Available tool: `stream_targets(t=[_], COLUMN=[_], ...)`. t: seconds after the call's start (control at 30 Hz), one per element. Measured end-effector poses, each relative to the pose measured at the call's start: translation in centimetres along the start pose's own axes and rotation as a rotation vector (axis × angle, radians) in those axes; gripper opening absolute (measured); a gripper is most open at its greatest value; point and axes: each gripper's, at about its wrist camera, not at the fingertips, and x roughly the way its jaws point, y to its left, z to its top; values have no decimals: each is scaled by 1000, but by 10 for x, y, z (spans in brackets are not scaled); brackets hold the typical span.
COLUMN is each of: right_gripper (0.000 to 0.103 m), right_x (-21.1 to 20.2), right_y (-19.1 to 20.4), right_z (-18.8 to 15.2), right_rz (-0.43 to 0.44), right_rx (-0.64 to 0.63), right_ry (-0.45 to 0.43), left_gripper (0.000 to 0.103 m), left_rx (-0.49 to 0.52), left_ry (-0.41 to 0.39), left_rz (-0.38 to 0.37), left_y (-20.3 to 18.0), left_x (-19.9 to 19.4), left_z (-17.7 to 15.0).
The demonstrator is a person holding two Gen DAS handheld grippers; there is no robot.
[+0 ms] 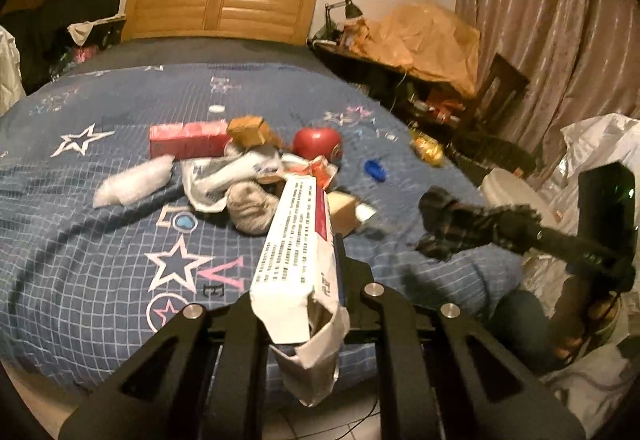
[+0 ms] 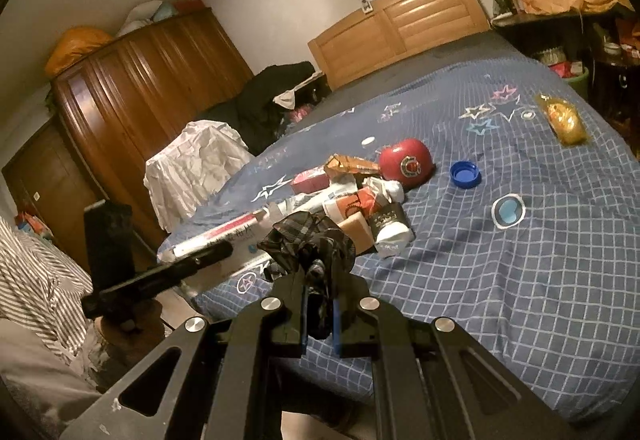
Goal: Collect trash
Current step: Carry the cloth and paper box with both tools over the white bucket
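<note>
Left claw [image 1: 320, 280] clamped on a long torn carton [image 1: 296, 252] lifted above the bed [image 1: 80, 240], right claw [image 2: 320, 304] pinching a soft dark cloth [image 2: 308, 240]; carton probably light, crushable, best gripped mid-length, not by its ripped flap.

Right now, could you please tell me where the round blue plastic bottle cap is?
In the right wrist view, the round blue plastic bottle cap lies on the blue checked bedspread, just right of the red round container.
</note>
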Motion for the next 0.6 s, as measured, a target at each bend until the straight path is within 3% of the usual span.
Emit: stream_targets(t=[0.27, 0.6], right_gripper=[9, 9], right_x=[-44, -167], right_y=[-9, -58], right_z=[15, 31], right_rz=[-58, -290], right_rx=[-9, 25], right_ry=[-120, -372], left_gripper=[9, 9], left_rx=[72, 196], left_ry=[-45, -36], left_rz=[-13, -271], left_y=[-50, -162], left_x=[9, 60], left_z=[34, 77])
